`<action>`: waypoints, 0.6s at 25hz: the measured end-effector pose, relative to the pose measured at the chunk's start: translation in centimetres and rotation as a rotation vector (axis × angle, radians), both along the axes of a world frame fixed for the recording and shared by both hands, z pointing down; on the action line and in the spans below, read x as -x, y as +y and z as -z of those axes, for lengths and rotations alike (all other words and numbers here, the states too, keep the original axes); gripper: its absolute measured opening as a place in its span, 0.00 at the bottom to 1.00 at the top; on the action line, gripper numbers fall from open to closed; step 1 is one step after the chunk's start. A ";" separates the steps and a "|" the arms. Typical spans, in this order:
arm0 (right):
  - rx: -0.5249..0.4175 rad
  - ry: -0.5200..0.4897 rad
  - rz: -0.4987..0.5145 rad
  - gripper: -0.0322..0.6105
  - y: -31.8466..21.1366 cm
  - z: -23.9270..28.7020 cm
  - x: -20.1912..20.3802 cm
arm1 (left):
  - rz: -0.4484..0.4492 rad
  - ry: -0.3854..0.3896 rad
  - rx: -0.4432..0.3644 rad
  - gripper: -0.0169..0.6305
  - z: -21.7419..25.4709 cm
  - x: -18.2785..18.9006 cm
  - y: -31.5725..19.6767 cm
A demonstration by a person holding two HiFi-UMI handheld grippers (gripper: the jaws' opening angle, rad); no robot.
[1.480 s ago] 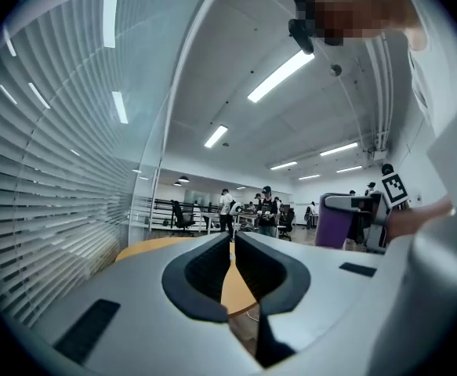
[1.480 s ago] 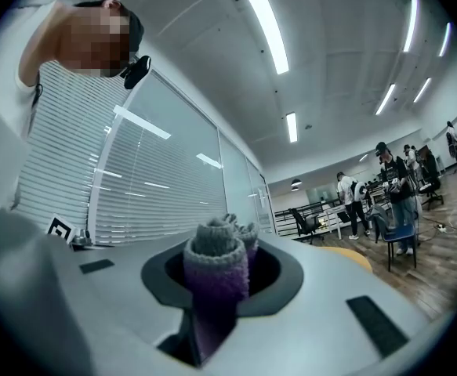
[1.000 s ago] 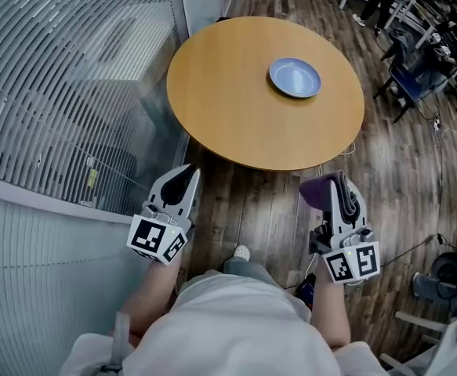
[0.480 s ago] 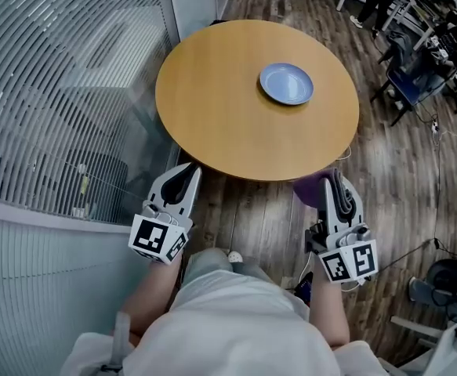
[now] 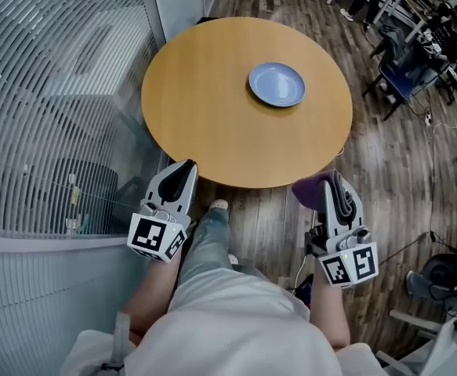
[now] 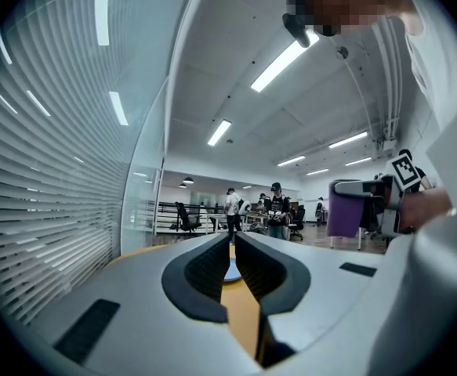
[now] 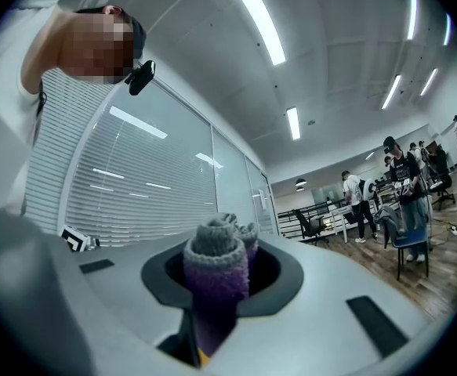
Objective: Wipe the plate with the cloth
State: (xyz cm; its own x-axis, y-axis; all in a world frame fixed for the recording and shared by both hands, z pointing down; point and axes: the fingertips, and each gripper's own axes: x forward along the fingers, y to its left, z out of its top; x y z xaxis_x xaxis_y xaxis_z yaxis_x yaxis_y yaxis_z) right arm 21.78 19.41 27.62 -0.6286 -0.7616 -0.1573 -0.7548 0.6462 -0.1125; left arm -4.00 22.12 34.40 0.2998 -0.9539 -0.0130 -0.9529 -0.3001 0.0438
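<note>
The blue plate [image 5: 277,84] lies on the round table [image 5: 204,116], toward its far right. Just off the table's near edge, the right gripper [image 5: 334,185] clamps the purple cloth [image 5: 313,192]. The left gripper's [image 5: 183,172] 2 jaws stand nearly together, empty.

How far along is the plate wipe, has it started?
Done: the cloth is clamped in the right gripper. In hand: both grippers sit short of the table edge, left gripper shut and empty. Left: reaching the plate and wiping it; nothing touches it yet.
</note>
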 end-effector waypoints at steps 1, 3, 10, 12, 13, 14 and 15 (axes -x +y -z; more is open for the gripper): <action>-0.003 0.000 -0.010 0.19 -0.3 -0.5 -0.1 | -0.008 0.002 -0.003 0.08 -0.6 -0.1 -0.7; -0.007 -0.001 -0.029 0.19 -1.6 -1.2 -0.2 | -0.025 0.003 -0.011 0.08 -1.1 0.1 -2.6; -0.009 -0.011 -0.081 0.19 -8.1 0.9 0.4 | -0.081 -0.021 -0.037 0.08 2.2 0.8 -11.2; -0.007 -0.011 -0.092 0.19 -9.9 1.2 1.1 | -0.094 -0.019 -0.032 0.08 2.4 1.5 -13.4; -0.007 -0.007 -0.096 0.19 -10.7 1.4 1.5 | -0.100 -0.019 -0.031 0.08 2.5 1.8 -14.5; -0.009 -0.004 -0.101 0.19 -11.6 1.5 1.9 | -0.106 -0.019 -0.030 0.08 2.5 2.2 -15.6; -0.009 -0.002 -0.107 0.19 -12.4 1.6 2.2 | -0.111 -0.018 -0.029 0.08 2.6 2.6 -16.7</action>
State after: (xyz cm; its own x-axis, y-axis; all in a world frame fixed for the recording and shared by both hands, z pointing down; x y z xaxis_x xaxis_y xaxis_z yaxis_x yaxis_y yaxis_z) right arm 19.55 7.00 26.00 -0.5437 -0.8227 -0.1657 -0.8192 0.5632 -0.1085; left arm -6.55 5.46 31.83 0.4045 -0.9139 -0.0332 -0.9141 -0.4052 0.0165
